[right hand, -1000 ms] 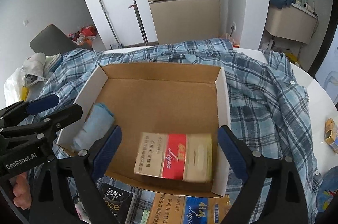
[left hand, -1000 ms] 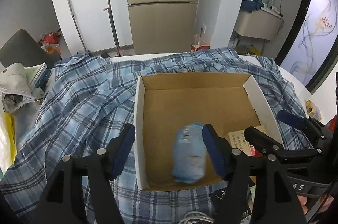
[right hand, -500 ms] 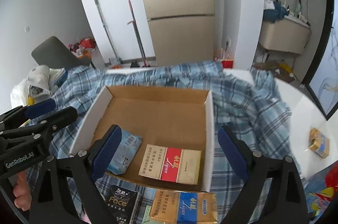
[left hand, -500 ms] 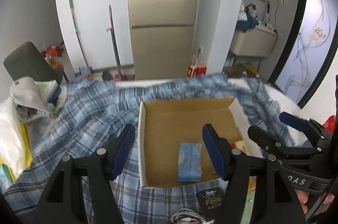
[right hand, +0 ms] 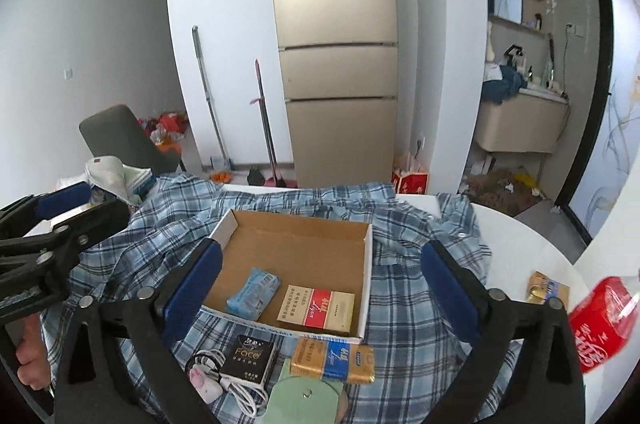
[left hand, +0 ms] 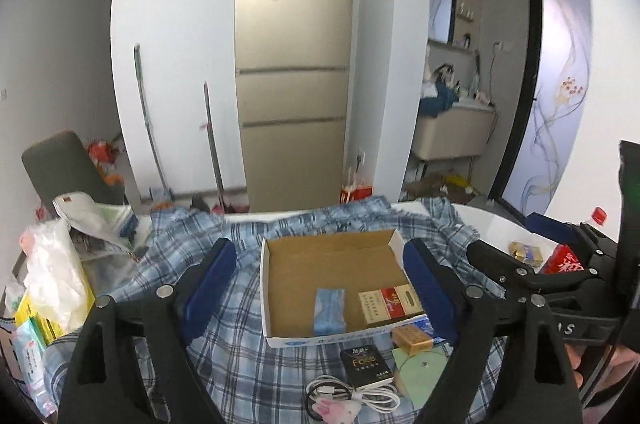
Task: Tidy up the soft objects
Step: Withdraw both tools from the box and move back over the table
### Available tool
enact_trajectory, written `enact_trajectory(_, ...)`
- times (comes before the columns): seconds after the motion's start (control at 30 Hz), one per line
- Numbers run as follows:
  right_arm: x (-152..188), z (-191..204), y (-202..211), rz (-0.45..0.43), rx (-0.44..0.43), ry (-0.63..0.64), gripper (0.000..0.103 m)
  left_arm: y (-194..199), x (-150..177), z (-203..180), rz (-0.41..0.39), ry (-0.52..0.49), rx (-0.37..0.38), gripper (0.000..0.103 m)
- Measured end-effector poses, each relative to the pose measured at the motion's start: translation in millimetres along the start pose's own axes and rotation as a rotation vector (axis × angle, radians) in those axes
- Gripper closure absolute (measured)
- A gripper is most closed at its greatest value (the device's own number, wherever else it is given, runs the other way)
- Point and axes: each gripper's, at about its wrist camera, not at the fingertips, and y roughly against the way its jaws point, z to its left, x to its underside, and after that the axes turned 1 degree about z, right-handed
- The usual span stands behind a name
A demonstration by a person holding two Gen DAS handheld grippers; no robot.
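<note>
- Left wrist view: left gripper (left hand: 316,280) is hanging wide open, holding nothing.
- Right gripper (right hand: 320,278) is gaping likewise.
- Blue pack (right hand: 253,292), perhaps tissues, is lying in box (right hand: 298,222) beside red carton (right hand: 318,309).

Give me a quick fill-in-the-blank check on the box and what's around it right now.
1. The box holds ___ packs.
2. The blue pack lies ___ of the red-striped pack in the right wrist view.
3. The black pack lies ___ the box.
4. Both tools, left and right, are ___.

Answers: two; left; outside; open
</note>
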Motion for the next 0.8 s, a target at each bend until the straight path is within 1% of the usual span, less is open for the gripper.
enact_trajectory(0.07,5,-1,6,-0.014,0.017,-0.002,0.000,9,5,-2,-0.017,-0.007,-0.001,0.015)
enact_trajectory(0.13,10,-2,10,-0.020,0.030,-0.001,0.000,14,10,0,-0.024,0.002,0.017,0.014)
enact_trajectory(0.23,20,-7,12,-0.017,0.026,-0.020,0.000,23,23,0,-0.071,-0.023,0.050,0.013)
enact_trajectory(0.3,27,-9,11,-0.008,0.023,-0.031,0.000,24,30,0,-0.083,-0.026,0.026,0.009)
enact_trajectory(0.37,33,-11,8,0.001,0.024,-0.034,0.000,24,40,3,-0.096,-0.014,0.036,0.000)
enact_trajectory(0.43,40,-12,5,0.008,0.029,-0.033,0.000,23,50,6,-0.102,-0.004,0.039,0.000)
enact_trajectory(0.57,53,-16,0,0.027,0.031,-0.041,0.000,15,69,8,-0.080,-0.010,0.019,0.000)
enact_trajectory(0.8,74,-17,-13,0.073,0.032,-0.038,0.000,-1,99,13,-0.023,0.005,0.033,0.000)
